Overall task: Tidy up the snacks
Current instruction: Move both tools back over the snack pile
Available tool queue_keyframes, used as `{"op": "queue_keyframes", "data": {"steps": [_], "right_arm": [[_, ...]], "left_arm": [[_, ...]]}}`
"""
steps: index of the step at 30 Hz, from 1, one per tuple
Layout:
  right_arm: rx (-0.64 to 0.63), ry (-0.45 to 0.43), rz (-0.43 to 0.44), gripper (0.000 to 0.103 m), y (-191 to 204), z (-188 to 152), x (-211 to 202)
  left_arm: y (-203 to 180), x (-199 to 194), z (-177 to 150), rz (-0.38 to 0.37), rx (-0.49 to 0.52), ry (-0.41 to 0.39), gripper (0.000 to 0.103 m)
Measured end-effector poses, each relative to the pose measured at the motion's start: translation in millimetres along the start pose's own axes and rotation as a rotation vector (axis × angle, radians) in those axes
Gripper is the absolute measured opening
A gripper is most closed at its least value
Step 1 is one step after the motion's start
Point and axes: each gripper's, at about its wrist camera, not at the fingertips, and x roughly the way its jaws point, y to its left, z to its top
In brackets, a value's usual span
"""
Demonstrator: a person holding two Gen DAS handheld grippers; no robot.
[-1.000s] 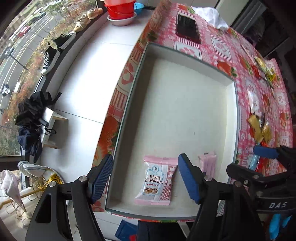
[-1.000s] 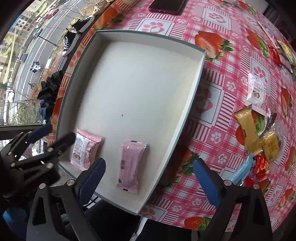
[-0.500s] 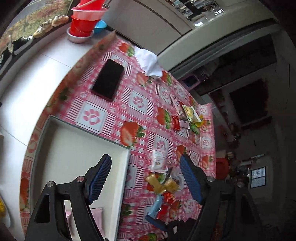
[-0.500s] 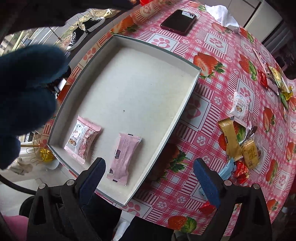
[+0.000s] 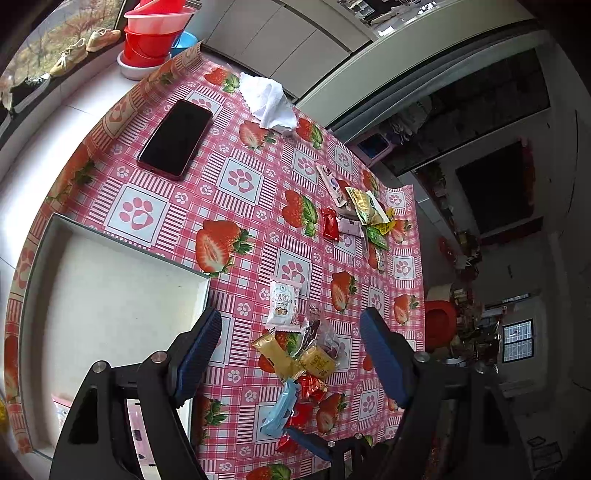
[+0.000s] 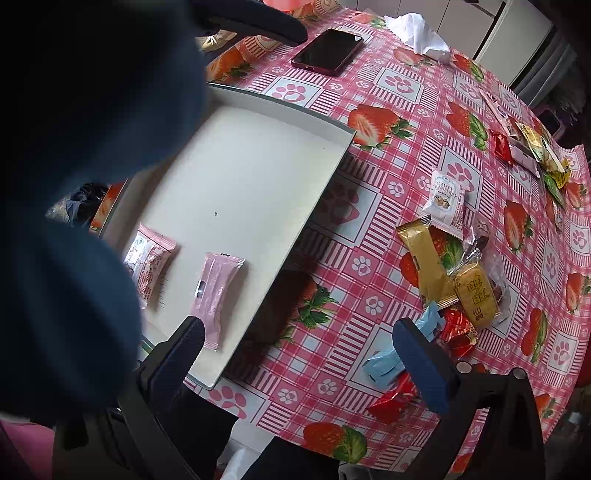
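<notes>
At ten o'clock in your left wrist view, a dark phone (image 5: 174, 140) lies face up on the strawberry-and-paw tablecloth (image 5: 240, 181). At twelve o'clock from it, near the cloth's far edge, you have a crumpled white cloth (image 5: 267, 100). Off the table at eleven o'clock, red basins (image 5: 155, 31) sit stacked on the white ledge (image 5: 85, 92), with shoes (image 5: 70, 55) lined along the window sill beyond. At three o'clock, low past the table, is a red stool (image 5: 439, 323).
</notes>
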Motion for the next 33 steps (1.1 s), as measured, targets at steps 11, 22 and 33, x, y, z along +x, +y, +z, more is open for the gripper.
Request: {"op": "queue_keyframes", "data": {"steps": [11, 22, 33], "right_arm": [[-0.121, 0.004, 0.063, 0.103, -57, -29, -9], [-0.168, 0.022, 0.137, 0.103, -99, -57, -19], [-0.176, 0.219, 0.269, 0.103, -114, -85, 1]], "left_arm": [[-43, 31, -16, 0.077, -0.092, -0.060, 0.080], [-81, 59, -25, 0.142, -0.124, -0.070, 0.081], [-86, 96, -35, 0.240, -0.096, 0.009, 0.081]]}}
